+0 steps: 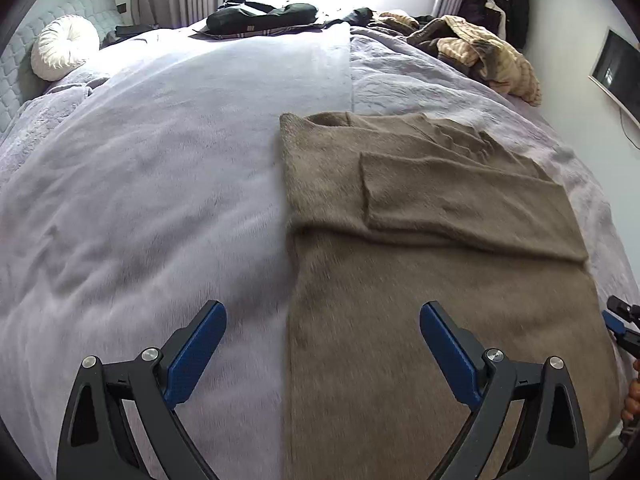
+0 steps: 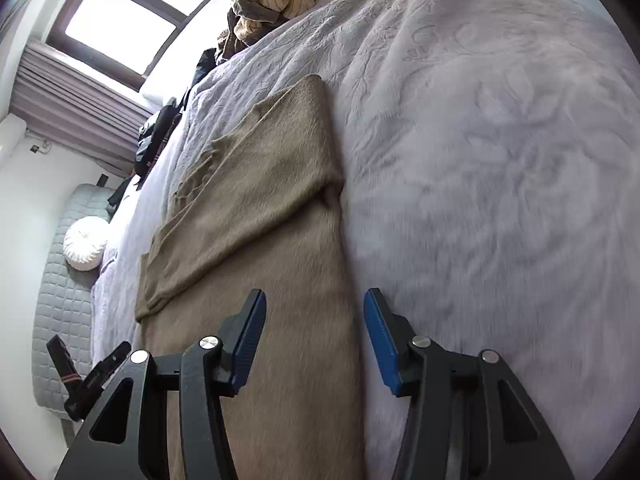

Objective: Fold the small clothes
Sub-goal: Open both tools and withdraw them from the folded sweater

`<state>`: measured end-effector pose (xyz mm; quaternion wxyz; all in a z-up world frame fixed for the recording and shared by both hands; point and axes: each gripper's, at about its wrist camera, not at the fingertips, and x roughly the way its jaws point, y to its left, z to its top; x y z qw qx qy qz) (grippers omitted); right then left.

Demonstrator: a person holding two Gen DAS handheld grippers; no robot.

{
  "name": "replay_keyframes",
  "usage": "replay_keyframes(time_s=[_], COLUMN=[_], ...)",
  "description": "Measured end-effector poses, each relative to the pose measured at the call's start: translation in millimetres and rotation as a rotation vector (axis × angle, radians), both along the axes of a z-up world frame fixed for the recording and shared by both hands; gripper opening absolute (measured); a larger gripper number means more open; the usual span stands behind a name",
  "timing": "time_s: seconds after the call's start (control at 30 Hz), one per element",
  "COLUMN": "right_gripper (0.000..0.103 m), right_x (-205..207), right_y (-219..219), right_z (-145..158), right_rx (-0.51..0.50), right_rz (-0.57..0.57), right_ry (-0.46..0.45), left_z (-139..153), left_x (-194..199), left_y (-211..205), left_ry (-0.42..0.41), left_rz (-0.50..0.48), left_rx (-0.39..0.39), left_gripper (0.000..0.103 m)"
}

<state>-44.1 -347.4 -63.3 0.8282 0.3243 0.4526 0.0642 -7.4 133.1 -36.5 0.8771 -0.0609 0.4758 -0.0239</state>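
Observation:
A brown knitted sweater point(image 1: 420, 240) lies flat on the lilac bedspread point(image 1: 160, 160), folded lengthwise with one sleeve laid across its body. My left gripper point(image 1: 323, 312) hovers open above the sweater's left long edge, nothing between its blue pads. In the right wrist view the same sweater point(image 2: 260, 220) runs up the bed, and my right gripper point(image 2: 314, 298) stands open over its right long edge with nothing held. The right gripper's tip also shows at the far right point(image 1: 620, 320) of the left wrist view.
A pile of striped tan clothes point(image 1: 488, 52) lies at the bed's far right corner. Black garments point(image 1: 260, 18) lie along the far edge under the window. A round white cushion point(image 1: 64, 46) rests by the grey headboard. A screen point(image 1: 618, 70) hangs on the right wall.

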Motion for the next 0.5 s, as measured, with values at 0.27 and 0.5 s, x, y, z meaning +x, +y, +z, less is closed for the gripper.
replay_keyframes(time_s=[0.27, 0.5], right_gripper=[0.063, 0.067], right_x=[-47.6, -81.1], right_y=[14.6, 13.5], right_z=[8.8, 19.6], right_rx=[0.02, 0.047], right_rz=[-0.004, -0.028], right_ry=[-0.029, -0.062], left_z=[-6.4, -3.9], left_x=[-55.4, -94.0], left_y=[-6.6, -11.8], left_ry=[0.043, 0.041], left_rz=[-0.027, -0.042], left_rx=[-0.045, -0.056], left_gripper=[0.098, 0.098])
